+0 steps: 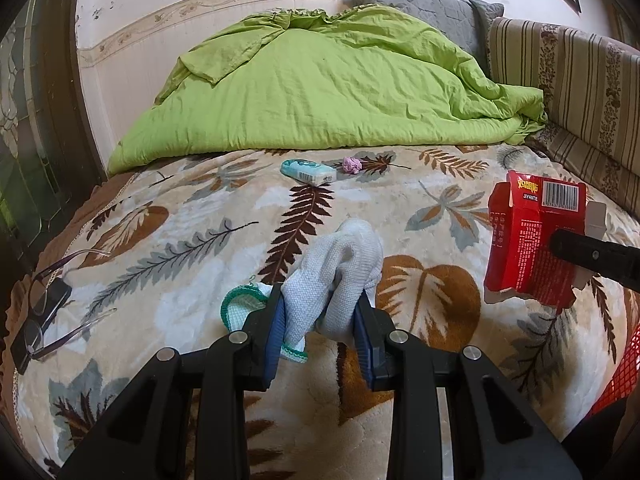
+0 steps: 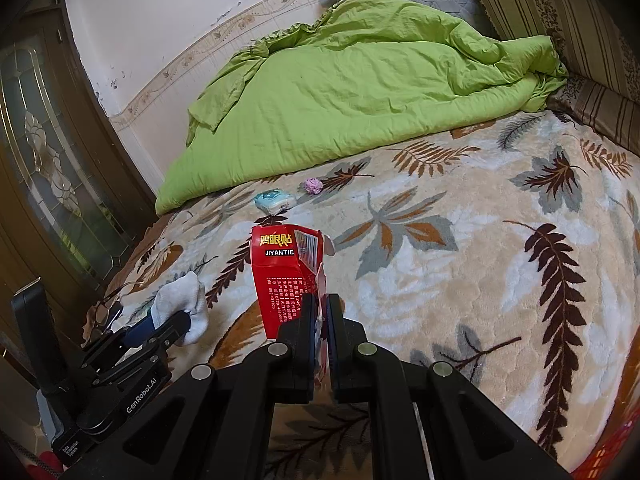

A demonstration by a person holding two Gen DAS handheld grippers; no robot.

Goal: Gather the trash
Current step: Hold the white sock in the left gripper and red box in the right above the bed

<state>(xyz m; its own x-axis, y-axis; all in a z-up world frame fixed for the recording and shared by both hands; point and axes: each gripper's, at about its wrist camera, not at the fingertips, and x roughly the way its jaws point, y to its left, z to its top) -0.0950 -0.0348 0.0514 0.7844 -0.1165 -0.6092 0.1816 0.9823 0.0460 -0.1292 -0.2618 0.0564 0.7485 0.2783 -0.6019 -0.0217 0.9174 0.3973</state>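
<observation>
Red cardboard, torn and flattened: the empty box is clamped by its lower edge in the right gripper, jaws closed on it with only a sliver between the pads. It stands up and ahead of the fingers, long axis roughly in line with them, printed top end pointing away toward the green quilt. It is lifted clear of the leaf-patterned blanket.

Over on the other side, the left gripper is squeezed onto a bunched pale sock, which bulges out past its fingertips, cuff trailing beside the left finger.

Beyond both sets of fingers, well ahead near the quilt's edge, lie a small teal packet and, just beside it, a crumpled pink wad; both look like trash not yet gathered. Off to the left of the left fingers rest glasses on a dark flat object.

A red mesh basket peeks in at the right edge, probably the bin. Best play, I'd judge: keep the pinch firm, since the box is held by a thin edge and could swivel, carry it over the mesh and only then release.
</observation>
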